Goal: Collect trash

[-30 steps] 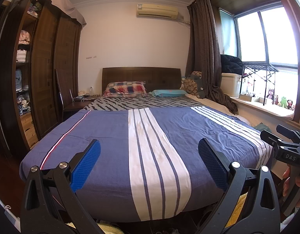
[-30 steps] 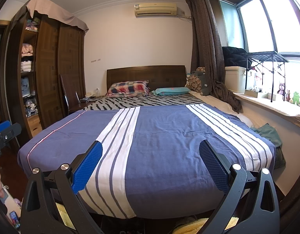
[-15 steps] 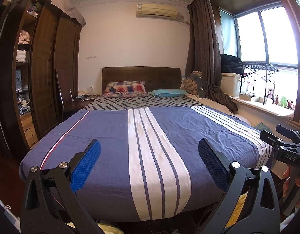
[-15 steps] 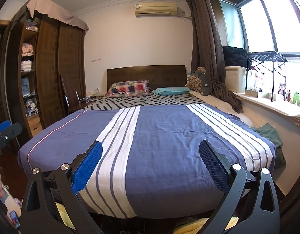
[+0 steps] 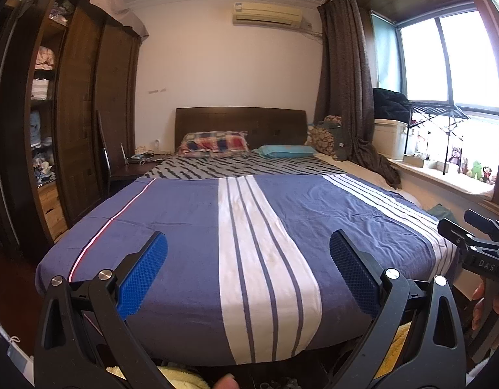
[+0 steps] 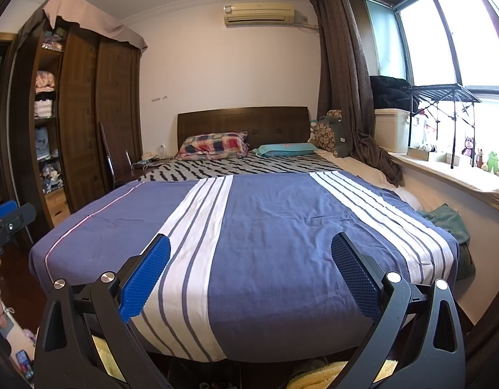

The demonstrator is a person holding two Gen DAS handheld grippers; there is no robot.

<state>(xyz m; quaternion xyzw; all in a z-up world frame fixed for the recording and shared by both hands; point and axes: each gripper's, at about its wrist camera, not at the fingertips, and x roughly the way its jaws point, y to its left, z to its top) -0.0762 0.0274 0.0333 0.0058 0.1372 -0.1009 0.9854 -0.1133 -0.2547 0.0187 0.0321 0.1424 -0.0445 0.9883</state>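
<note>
Right now both grippers are hovering at the foot of the bed (image 5: 191, 227), pointing toward 12 o'clock at the headboard (image 5: 239, 120). At 9 o'clock a wardrobe (image 5: 77, 113) is standing. The left gripper (image 5: 248, 253) is holding its blue pads (image 5: 142, 275) spread wide with nothing between them. The right gripper (image 6: 249, 256) is likewise gaping wide and empty over the striped blue cover (image 6: 275, 227). At 3 o'clock toys (image 6: 492, 160) are sitting on the windowsill (image 6: 450, 171). No trash is showing clearly in either view.
</note>
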